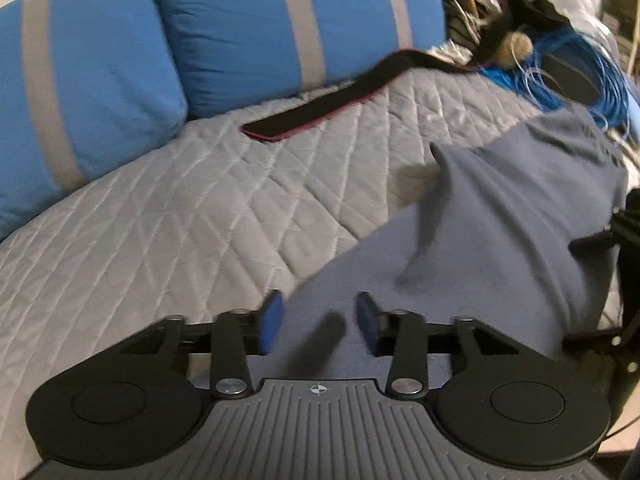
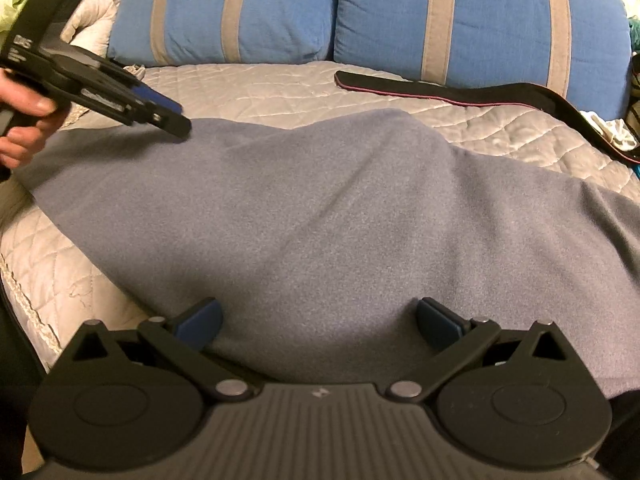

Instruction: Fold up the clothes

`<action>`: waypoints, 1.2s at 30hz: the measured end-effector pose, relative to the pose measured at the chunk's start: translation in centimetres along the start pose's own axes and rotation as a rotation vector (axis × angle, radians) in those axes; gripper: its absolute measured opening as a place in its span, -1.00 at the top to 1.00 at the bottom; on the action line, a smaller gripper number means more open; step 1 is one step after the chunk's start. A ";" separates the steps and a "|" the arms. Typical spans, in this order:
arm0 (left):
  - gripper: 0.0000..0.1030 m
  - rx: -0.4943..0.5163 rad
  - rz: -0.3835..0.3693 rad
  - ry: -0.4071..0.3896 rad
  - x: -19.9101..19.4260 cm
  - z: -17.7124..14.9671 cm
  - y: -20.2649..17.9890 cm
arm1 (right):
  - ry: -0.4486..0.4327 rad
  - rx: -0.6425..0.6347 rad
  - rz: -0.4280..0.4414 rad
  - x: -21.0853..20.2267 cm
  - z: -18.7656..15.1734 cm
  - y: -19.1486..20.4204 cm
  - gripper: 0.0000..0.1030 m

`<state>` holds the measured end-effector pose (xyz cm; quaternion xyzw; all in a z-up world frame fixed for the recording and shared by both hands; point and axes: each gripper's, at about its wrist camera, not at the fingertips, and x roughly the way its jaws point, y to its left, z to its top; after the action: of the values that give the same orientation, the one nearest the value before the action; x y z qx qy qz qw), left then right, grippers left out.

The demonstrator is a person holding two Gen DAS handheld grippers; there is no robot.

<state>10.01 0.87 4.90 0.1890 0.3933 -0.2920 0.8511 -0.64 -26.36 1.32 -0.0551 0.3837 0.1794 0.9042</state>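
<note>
Cloth: a grey-blue fleece cloth (image 2: 320,208) lies spread on the bed (image 1: 160,220), covering most of the near side.
Long axis: in the right wrist view it runs from the far left, by the left gripper (image 1: 320,324), down to the near right, where it runs out of the picture.
Far edge: it humps up in a soft fold in the middle, pointing toward the pillows (image 2: 224,12).
Left jaws: part-way apart above the cloth's left end, pads pressing on nothing; a dark blur sits between them and cannot be made out.
Left hand (image 2: 20,120): wrapped round the handle at the picture's left edge.
Right gripper (image 2: 320,324): jaws spread wide, low over the cloth's near edge, nothing held.
Behind: a black strap (image 2: 440,90) with a red edge lies along the foot of the blue, grey-striped pillows, apart from the cloth.
Far right: a tangle of blue cord (image 1: 560,76) sits beside the bed.
</note>
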 end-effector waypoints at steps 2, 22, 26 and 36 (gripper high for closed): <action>0.96 0.004 -0.011 0.003 0.4 -0.3 -0.1 | -0.001 -0.001 0.000 0.0 0.0 0.0 -0.96; 0.91 -0.298 -0.059 -0.117 -2.9 -2.9 5.6 | -0.004 0.006 0.003 0.1 0.0 0.0 -0.97; 0.80 -0.440 -0.112 -0.204 -4.1 -3.3 8.4 | -0.042 0.041 0.049 -0.5 0.4 -0.2 -0.97; 0.50 -0.273 0.024 -0.105 -3.0 -3.2 7.1 | -0.233 -0.032 0.004 -0.4 8.0 -3.4 -0.89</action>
<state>11.21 9.05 5.91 0.0607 0.3822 -0.2352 0.8916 5.78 -27.77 7.04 -0.0475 0.2730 0.1923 0.9414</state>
